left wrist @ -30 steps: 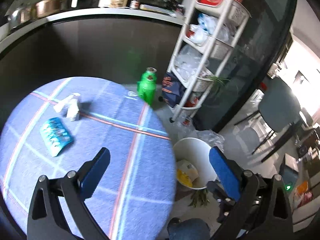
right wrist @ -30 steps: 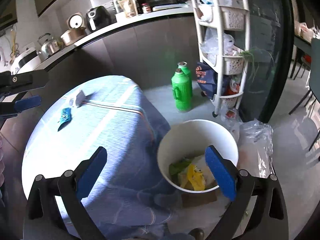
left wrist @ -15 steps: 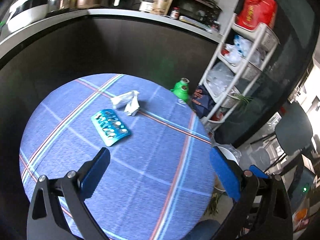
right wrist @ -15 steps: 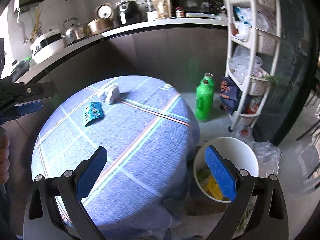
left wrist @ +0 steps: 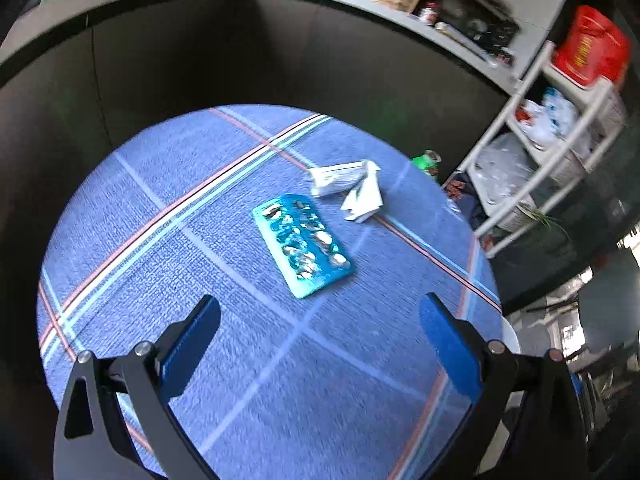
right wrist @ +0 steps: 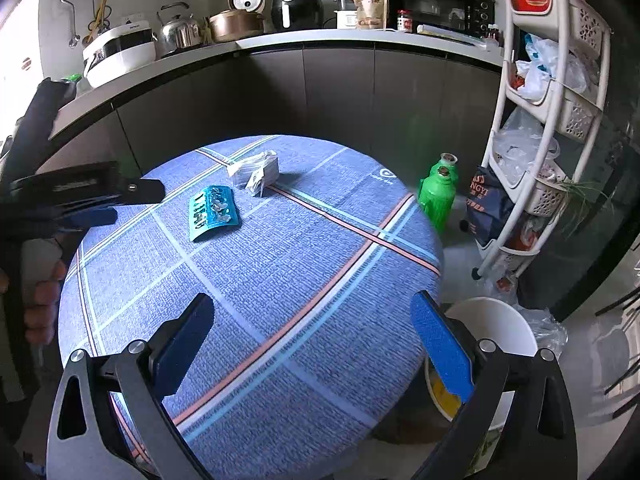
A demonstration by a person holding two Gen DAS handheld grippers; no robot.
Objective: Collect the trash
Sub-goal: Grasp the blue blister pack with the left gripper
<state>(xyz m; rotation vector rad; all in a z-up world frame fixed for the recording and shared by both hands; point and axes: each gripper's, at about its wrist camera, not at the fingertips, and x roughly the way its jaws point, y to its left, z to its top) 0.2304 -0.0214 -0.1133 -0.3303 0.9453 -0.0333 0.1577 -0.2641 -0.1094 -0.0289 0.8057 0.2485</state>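
A round table covered in blue woven cloth with red and pale stripes point(right wrist: 280, 280) fills both views. A white plastic bin point(right wrist: 504, 332) is seen on the floor just beside the table's near right edge, with yellow scraps already inside.

On the far half of the cloth a teal blister pack of foil pockets point(left wrist: 303, 240) is laid flat, and just beyond it a crumpled white paper wrapper point(left wrist: 352, 188) is found, apart from the pack by a narrow gap.

The left gripper point(left wrist: 320, 344) is held above the cloth with its blue pads spread wide and nothing between them. The right gripper point(right wrist: 312, 340) is likewise spread wide and empty, over the near part of the table.

The blister pack is judged nearer to the left gripper, lying straight ahead of it. In the left wrist view its long axis is seen running diagonally, from far left to near right, so the jaws would probably need turning to close across the short side.
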